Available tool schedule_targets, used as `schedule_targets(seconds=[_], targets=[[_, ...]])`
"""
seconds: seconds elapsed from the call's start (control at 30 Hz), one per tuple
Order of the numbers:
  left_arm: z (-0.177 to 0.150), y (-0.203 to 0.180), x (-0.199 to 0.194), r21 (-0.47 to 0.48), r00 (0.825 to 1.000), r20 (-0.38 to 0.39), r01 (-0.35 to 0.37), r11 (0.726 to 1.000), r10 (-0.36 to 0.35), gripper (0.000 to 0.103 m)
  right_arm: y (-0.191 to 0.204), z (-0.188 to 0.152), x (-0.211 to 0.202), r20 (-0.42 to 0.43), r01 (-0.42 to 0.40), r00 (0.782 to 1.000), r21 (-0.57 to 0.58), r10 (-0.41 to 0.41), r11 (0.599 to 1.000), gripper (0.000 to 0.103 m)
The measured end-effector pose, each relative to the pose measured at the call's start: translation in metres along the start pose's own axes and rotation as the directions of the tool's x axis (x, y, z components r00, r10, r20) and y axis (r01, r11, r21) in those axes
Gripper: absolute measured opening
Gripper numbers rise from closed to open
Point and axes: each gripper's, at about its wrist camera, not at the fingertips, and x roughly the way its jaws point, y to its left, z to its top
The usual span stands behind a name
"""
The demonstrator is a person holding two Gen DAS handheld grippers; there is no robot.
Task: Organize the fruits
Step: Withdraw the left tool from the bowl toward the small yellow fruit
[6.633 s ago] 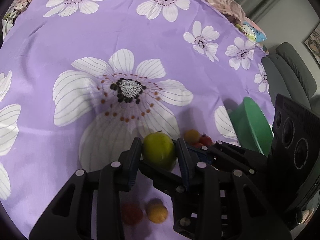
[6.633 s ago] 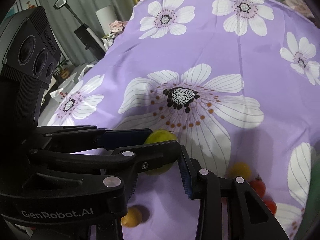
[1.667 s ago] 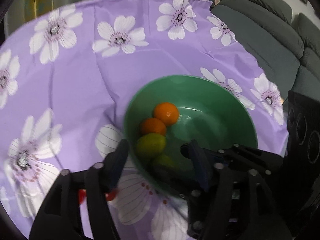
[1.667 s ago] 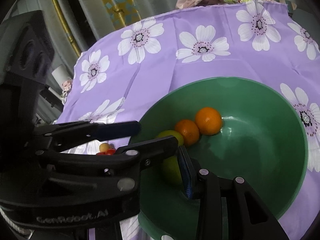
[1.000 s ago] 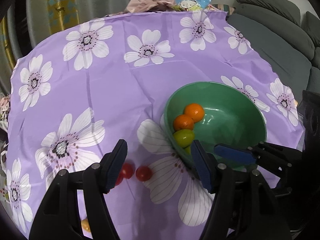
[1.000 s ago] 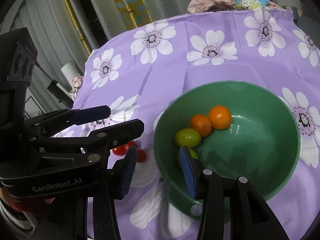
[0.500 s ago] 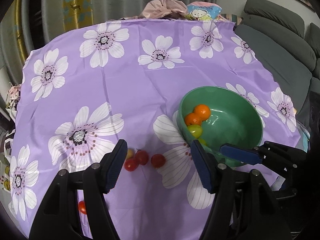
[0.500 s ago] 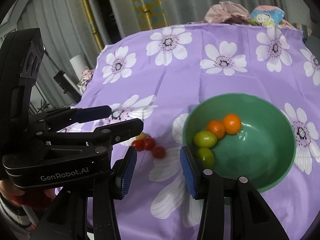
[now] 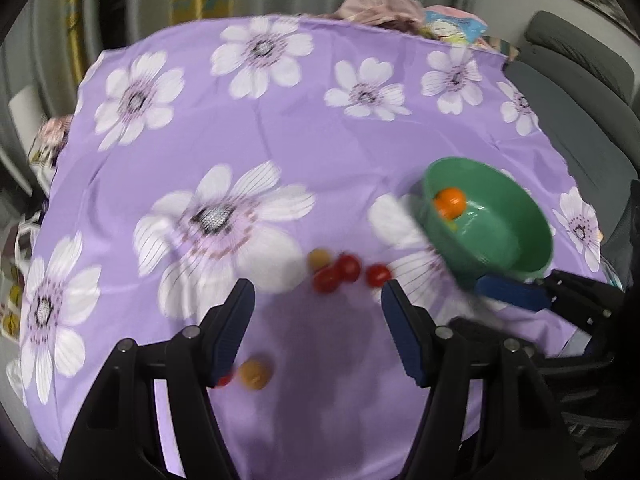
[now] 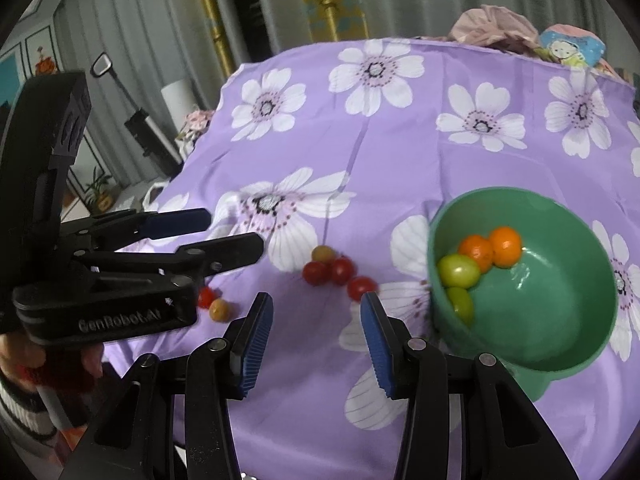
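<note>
Both grippers hang over the purple cloth [image 10: 400,168] with nothing between their jaws: the left gripper [image 9: 316,300] gapes wide, the right gripper [image 10: 316,312] stands partly apart. The green bowl [image 10: 568,344] sits at the right, holding two oranges [image 10: 490,250] and two green fruits [image 10: 458,270]. Red tomatoes [image 10: 332,272] (one yellowish) cluster left of it; another pair [image 10: 214,304] lies farther left.

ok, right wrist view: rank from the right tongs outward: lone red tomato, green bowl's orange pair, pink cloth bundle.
1. Lone red tomato, just ahead of the right tongs.
2. Orange pair, right, inside the green bowl.
3. Pink cloth bundle, far table edge.
</note>
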Motion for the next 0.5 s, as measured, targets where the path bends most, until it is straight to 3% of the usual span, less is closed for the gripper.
schedule_targets(seconds=[0.23, 0.5], targets=[[-0.031, 0.055, -0.014, -0.105, 0.997, -0.016, 0.076, 0.992, -0.078, 0.066, 0.016, -0.005, 0.017, -0.055, -0.029, 0.998, -0.032, 0.027, 0.999, 0.046], [-0.061, 0.081, -0.013, -0.178, 0.985, -0.052, 0.156, 0.972, -0.168, 0.064, 0.04, -0.014, 0.045, -0.137, -0.084, 0.988, -0.081, 0.072, 0.993, 0.046]])
